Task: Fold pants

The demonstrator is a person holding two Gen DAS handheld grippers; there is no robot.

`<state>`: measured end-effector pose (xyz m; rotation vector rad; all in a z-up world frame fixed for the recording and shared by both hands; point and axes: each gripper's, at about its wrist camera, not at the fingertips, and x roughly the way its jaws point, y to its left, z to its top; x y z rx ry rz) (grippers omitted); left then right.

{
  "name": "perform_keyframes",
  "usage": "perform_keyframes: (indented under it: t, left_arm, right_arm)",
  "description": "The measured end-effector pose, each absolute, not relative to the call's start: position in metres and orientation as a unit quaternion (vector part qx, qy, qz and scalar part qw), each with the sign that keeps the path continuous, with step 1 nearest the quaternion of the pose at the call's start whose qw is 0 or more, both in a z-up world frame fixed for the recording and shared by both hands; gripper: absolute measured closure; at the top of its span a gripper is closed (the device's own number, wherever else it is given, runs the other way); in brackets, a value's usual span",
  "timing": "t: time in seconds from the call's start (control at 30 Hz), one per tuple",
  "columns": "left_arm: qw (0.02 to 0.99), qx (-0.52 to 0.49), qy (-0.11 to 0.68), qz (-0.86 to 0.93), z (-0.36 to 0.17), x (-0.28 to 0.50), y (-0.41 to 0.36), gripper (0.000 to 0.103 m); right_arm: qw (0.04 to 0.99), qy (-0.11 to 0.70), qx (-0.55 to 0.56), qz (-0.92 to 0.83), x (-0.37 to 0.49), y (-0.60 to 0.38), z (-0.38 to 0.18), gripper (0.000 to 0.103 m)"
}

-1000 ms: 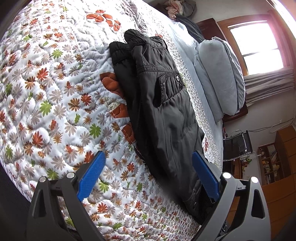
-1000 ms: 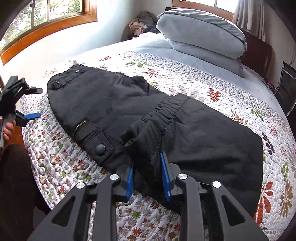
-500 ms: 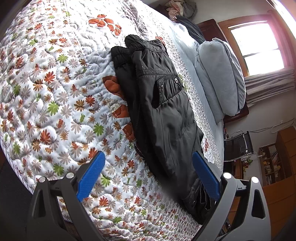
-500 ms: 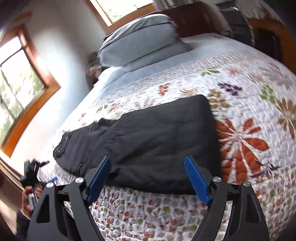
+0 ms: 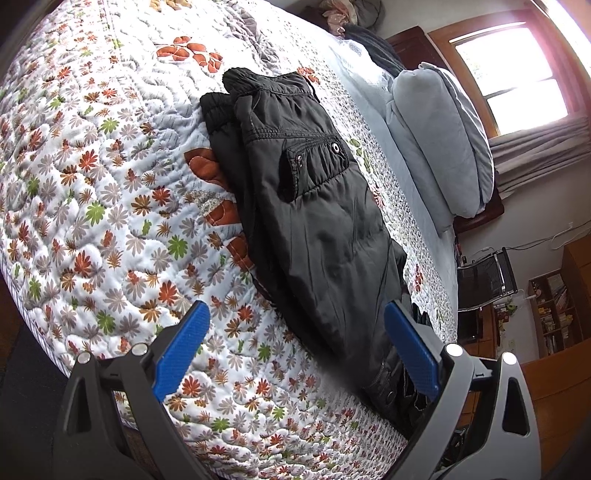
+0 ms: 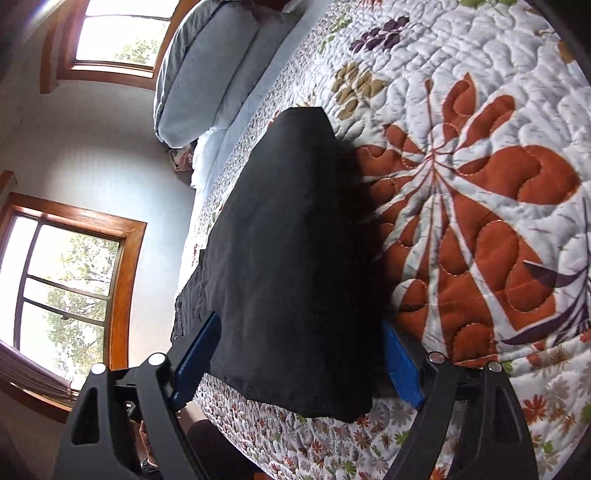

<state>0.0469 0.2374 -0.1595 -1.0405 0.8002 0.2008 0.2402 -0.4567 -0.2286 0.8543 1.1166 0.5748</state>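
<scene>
Black pants (image 5: 317, 229) lie folded lengthwise on the floral quilt, with the snap pocket facing up. My left gripper (image 5: 295, 347) is open and empty, held just off the bed's edge, with the near end of the pants by its right finger. In the right wrist view the pants (image 6: 288, 258) show as a dark flat slab. My right gripper (image 6: 295, 358) is open, with its fingers on either side of the near end of the fabric and not closed on it.
The quilted bed (image 5: 96, 177) fills both views. Grey pillows (image 5: 443, 140) lie at the headboard, with a heap of clothes (image 5: 351, 14) beyond. A chair (image 5: 484, 273) and bookshelf (image 5: 554, 314) stand past the bed. Windows (image 6: 66, 266) line the wall.
My right gripper let go of the fabric it had pinched and opened, then swung round and dropped low over the other end of the pants. My left gripper drew back slightly.
</scene>
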Motion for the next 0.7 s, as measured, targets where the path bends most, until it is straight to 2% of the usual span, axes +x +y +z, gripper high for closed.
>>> perform_keyframes:
  t: [0.03,0.1,0.13,0.17,0.2,0.23,0.37,0.43,0.53,0.57,0.7]
  left_arm:
    - [0.787,-0.481,0.374,0.094,-0.16,0.049,0.237,0.007]
    - [0.786,-0.479,0.378,0.097,-0.162,0.051,0.236,0.006]
    - [0.785,-0.479,0.379,0.099,-0.164,0.052,0.237,0.006]
    - [0.784,-0.48,0.381,0.102,-0.165,0.053,0.237,0.006]
    - [0.781,-0.482,0.382,0.106,-0.167,0.054,0.239,0.006]
    - [0.779,-0.485,0.381,0.113,-0.169,0.053,0.241,0.006]
    - [0.771,-0.509,0.354,0.148,-0.175,0.05,0.263,0.006]
    - [0.762,-0.536,0.335,0.14,-0.178,0.053,0.276,0.006]
    - [0.746,-0.573,0.318,0.114,-0.185,0.066,0.289,0.006]
    - [0.741,-0.579,0.32,0.113,-0.188,0.071,0.293,0.006]
    - [0.73,-0.598,0.313,0.112,-0.196,0.086,0.305,0.005]
  right_arm:
    - [0.729,0.506,0.379,0.262,0.241,-0.453,-0.228,0.026]
    - [0.742,0.513,0.348,0.257,0.241,-0.447,-0.226,0.056]
    - [0.742,0.512,0.347,0.259,0.24,-0.449,-0.226,0.061]
    - [0.739,0.507,0.357,0.265,0.238,-0.452,-0.225,0.071]
    - [0.736,0.503,0.365,0.269,0.237,-0.456,-0.223,0.078]
    - [0.735,0.503,0.368,0.269,0.237,-0.459,-0.221,0.079]
    - [0.757,0.508,0.319,0.258,0.236,-0.453,-0.214,0.078]
    - [0.754,0.52,0.319,0.245,0.237,-0.451,-0.217,0.065]
    - [0.761,0.506,0.332,0.234,0.228,-0.456,-0.211,0.057]
    - [0.765,0.498,0.338,0.23,0.224,-0.461,-0.208,0.051]
    - [0.775,0.477,0.353,0.216,0.209,-0.477,-0.197,0.05]
